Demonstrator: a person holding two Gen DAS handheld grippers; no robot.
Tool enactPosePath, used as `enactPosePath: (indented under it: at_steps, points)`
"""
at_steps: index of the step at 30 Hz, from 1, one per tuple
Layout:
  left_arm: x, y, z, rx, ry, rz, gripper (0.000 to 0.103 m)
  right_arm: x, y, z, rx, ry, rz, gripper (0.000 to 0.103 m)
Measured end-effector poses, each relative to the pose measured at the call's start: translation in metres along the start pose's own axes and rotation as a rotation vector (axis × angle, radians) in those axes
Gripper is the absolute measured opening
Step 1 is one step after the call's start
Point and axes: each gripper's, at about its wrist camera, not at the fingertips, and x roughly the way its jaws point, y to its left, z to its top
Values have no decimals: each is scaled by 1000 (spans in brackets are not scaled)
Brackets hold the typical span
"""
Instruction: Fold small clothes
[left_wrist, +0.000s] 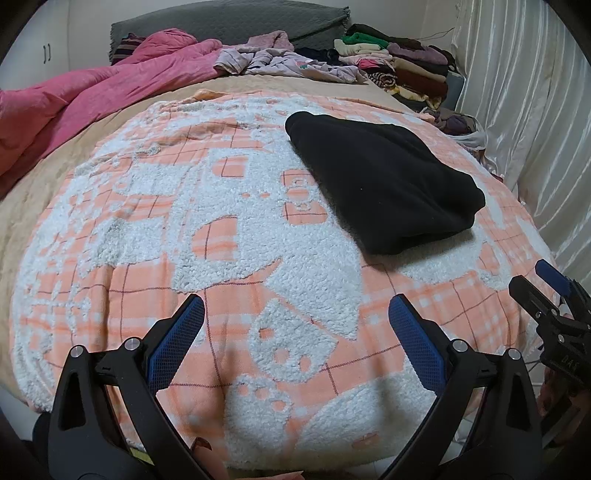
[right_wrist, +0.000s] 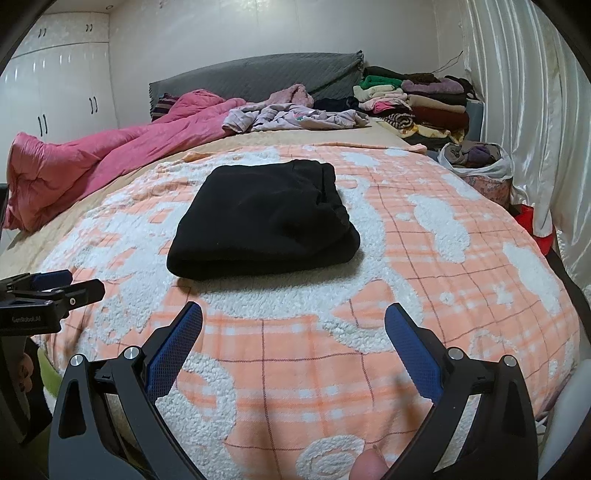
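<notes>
Beyond both splayed hand-held grippers, folded black garment (right_wrist: 262, 225), type indiscernible

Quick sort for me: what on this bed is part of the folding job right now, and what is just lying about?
Job:
- black garment, folded, on the peach checked blanket
- left tool and right tool, both open, holding nothing
- crumpled lilac clothes, possibly next

Lying about:
- pink duvet
- stacked clothes by the headboard
- bag of clothes
- curtain

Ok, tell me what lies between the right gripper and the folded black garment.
Only bare orange-and-white blanket, seen in the right wrist view between the right gripper and black garment.
</notes>
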Motion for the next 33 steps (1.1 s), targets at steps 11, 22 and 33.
enactPosePath:
  at_steps: [11,22,33]
  points:
    - [0,-1,0,1,0,2,93,2,3,1,-9,4,15,99]
    - [-1,-1,0,1,-2,4,93,3,4,1,-8,3,16,99]
    - [-3,0,1,3,2,11,93,5,3,1,-9,4,15,99]
